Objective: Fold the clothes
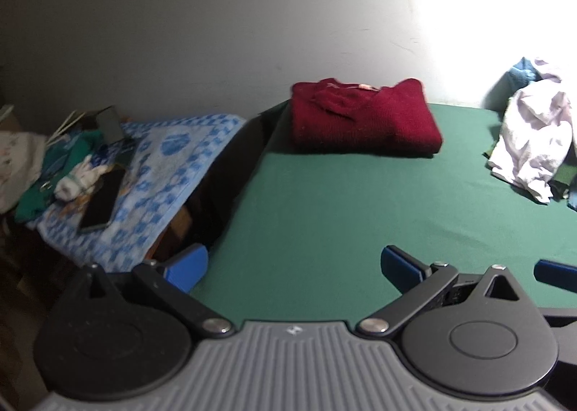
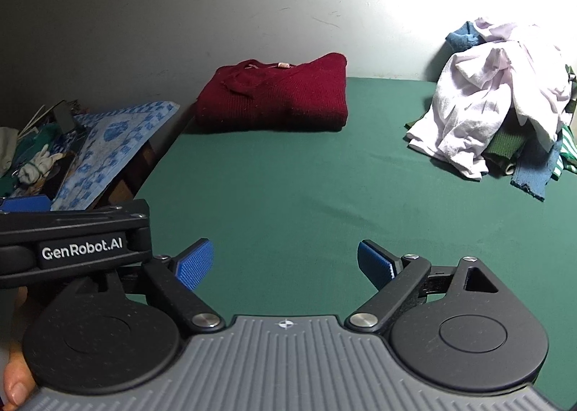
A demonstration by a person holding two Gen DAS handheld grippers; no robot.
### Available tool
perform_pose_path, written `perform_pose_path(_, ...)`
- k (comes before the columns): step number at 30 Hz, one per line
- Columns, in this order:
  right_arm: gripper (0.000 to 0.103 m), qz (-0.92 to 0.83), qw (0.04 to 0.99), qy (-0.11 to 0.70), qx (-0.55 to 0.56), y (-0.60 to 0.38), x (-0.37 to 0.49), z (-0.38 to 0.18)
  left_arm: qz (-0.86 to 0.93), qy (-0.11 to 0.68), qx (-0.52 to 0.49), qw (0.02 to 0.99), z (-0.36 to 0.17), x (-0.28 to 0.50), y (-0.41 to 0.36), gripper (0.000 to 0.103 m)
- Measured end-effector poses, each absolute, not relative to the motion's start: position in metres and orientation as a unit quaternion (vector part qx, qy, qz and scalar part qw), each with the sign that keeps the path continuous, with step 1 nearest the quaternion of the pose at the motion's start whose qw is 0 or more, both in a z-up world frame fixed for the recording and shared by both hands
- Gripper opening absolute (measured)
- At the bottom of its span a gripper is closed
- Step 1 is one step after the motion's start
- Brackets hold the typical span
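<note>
Clothes sit in two spots on the green tabletop [image 2: 288, 194]. One red sweater [image 2: 274, 97] lies folded flat at the far edge, by the wall. A messy pile of clothes [image 2: 497, 104] waits on the far right, with a pale shirt on top. Both tongs are close to us, side by side over the green cloth. The left tongs [image 1: 294, 266] are wide open and hold nothing. The right tongs [image 2: 285, 263] are wide open and hold nothing too. A blue flowery towel [image 1: 162, 165] lies off to the left with a dark phone [image 1: 102, 201] on it.
</note>
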State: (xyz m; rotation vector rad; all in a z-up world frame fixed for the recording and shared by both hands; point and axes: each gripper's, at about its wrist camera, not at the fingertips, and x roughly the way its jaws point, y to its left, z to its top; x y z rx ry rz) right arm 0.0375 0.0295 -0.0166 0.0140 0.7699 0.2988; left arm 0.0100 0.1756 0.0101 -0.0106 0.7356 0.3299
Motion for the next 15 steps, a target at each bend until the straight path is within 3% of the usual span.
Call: perform_pose_path(15, 0.09, 0.173, 0.906, 0.387, 0.002, 0.014, 0.014, -0.025, 0.174, 0.379, -0.013, 0.909, 0.006, -0.024, 0.16, 0.103)
